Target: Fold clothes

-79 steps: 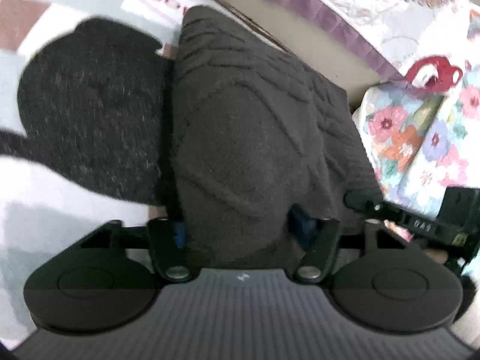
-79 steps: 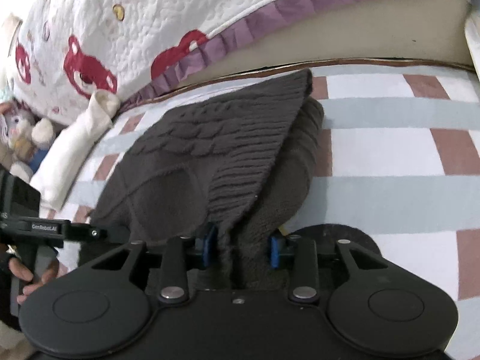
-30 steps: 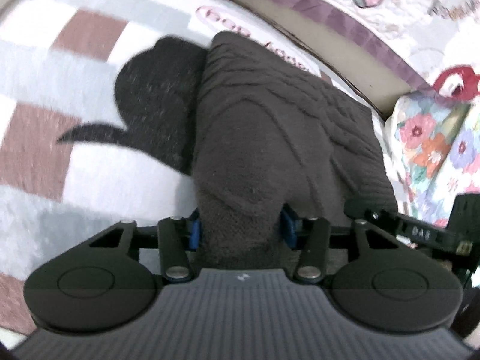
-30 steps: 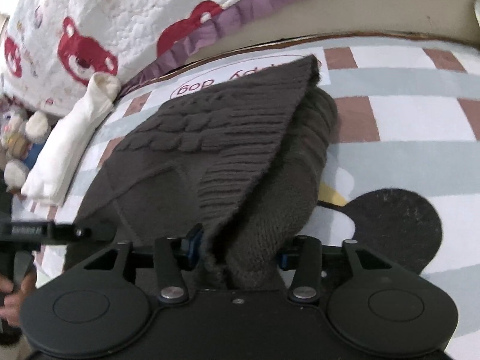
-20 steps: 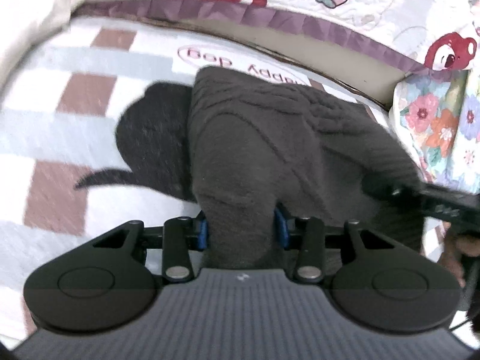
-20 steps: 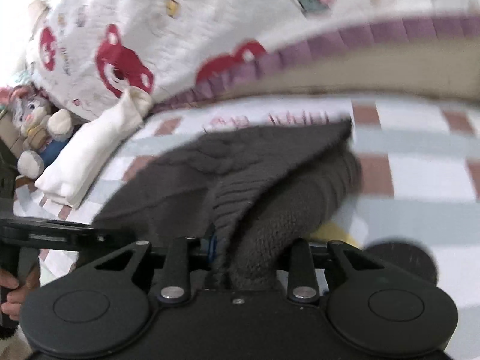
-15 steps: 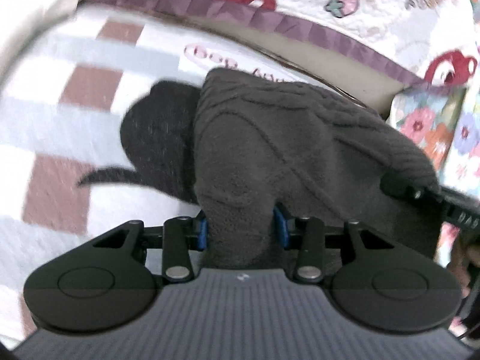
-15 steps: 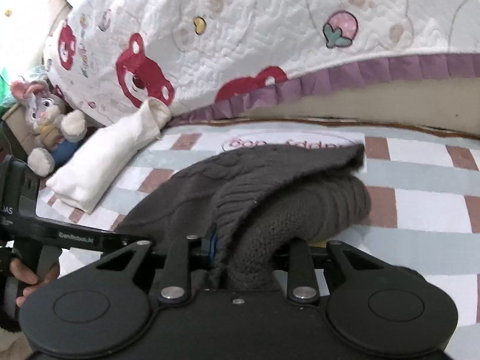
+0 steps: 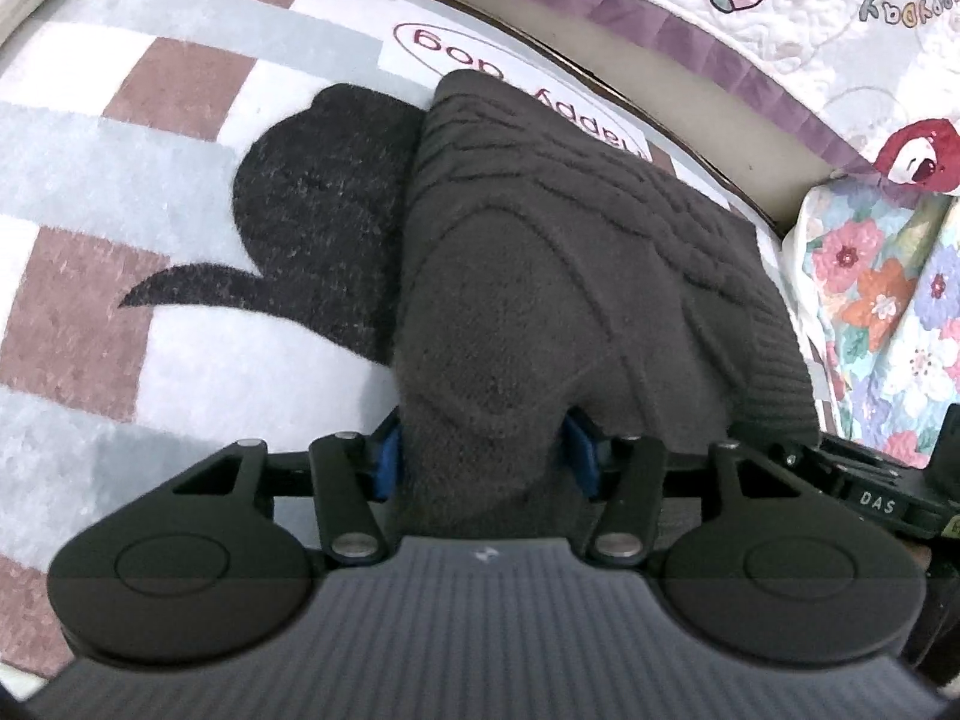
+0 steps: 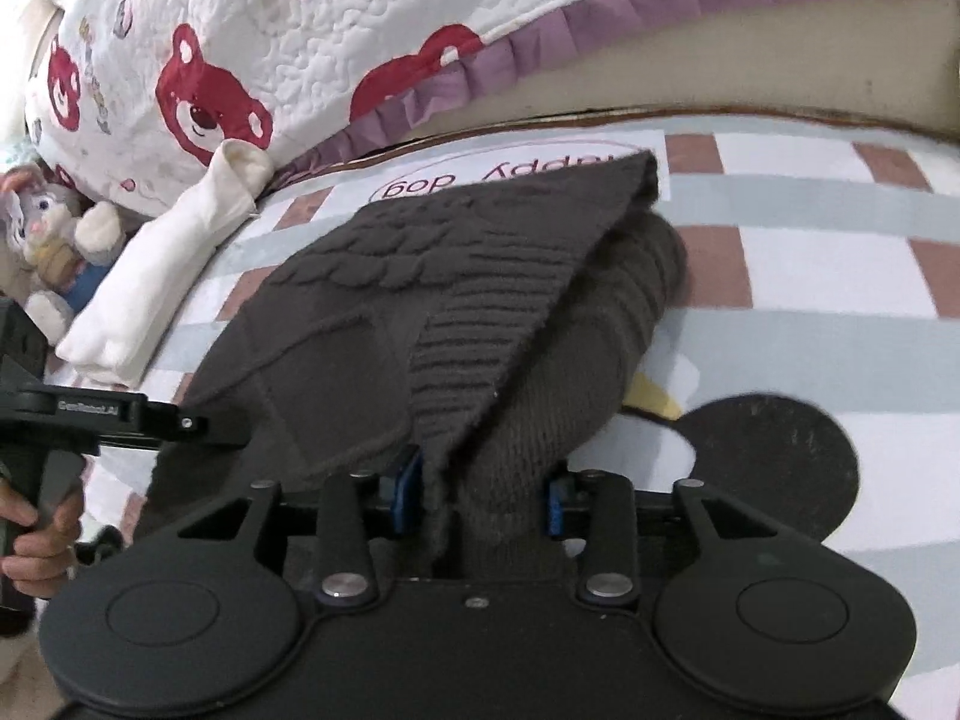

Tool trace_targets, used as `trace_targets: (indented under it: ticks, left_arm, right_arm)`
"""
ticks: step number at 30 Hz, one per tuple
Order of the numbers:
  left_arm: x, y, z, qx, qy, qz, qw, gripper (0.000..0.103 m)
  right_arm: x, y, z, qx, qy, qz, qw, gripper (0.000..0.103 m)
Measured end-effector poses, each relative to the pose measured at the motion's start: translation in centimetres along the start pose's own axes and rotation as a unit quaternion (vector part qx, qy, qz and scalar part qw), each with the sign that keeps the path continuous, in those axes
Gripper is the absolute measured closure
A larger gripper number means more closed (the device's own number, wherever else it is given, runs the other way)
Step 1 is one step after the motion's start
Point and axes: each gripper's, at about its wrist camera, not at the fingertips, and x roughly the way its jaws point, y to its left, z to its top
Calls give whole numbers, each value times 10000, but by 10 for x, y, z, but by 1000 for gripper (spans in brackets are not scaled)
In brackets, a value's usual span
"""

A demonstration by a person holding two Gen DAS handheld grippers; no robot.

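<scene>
Two thick layers of dark cable-knit sweater (image 10: 480, 312) lie folded in mid-frame on the checked rug (image 10: 810, 276). It looks soft, bulky and fairly heavy for cloth, so it should sag and spring open rather than crease. Your left gripper (image 9: 483, 450) and right gripper (image 10: 483, 495) each have a bunched near edge between the pads, with both sets of jaws opening. Take hold at the corners through all layers, not the loose ribbed hem. Behind, at the upper frame, hangs a bear-print quilt (image 10: 336, 42).
</scene>
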Motion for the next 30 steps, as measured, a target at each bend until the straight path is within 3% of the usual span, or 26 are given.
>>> trace_targets:
  ticks: [2,4,6,8,10,16,20,24,30]
  left_arm:
    - [-1,-2,0,42,-28,19,10000,52]
    - [1,-1,0,-10,-31,0,10000,50]
    - [5,5,1,-239,-4,-95,9997,49]
    - [8,9,2,-365,34,-194,9991,51]
    - [3,0,1,-82,-111,-109,9998,60]
    - [-11,-32,-4,795,-778,193,9936,64]
    - [-30,-42,-2,1083,-1072,331,9878,64]
    - [-54,-38,-4,941,-1131,188,9889,64]
    - [-77,-33,-11,584,-1041,118,9928,64]
  right_arm:
    - [3,-4,-3,180,2,24,9998,55]
    - [10,-12,-6,441,-14,-31,9990,37]
    - [18,-23,-10,818,21,12,9966,36]
    - [20,-26,-11,966,-52,246,9950,57]
    - [18,-24,-10,930,-157,500,9943,68]
    - [-19,28,16,-112,-477,526,9974,72]
    - [-41,56,27,-598,-722,453,9946,73]
    - [-61,72,27,-944,-910,458,9903,73]
    - [-79,91,24,-958,-1010,625,9883,73]
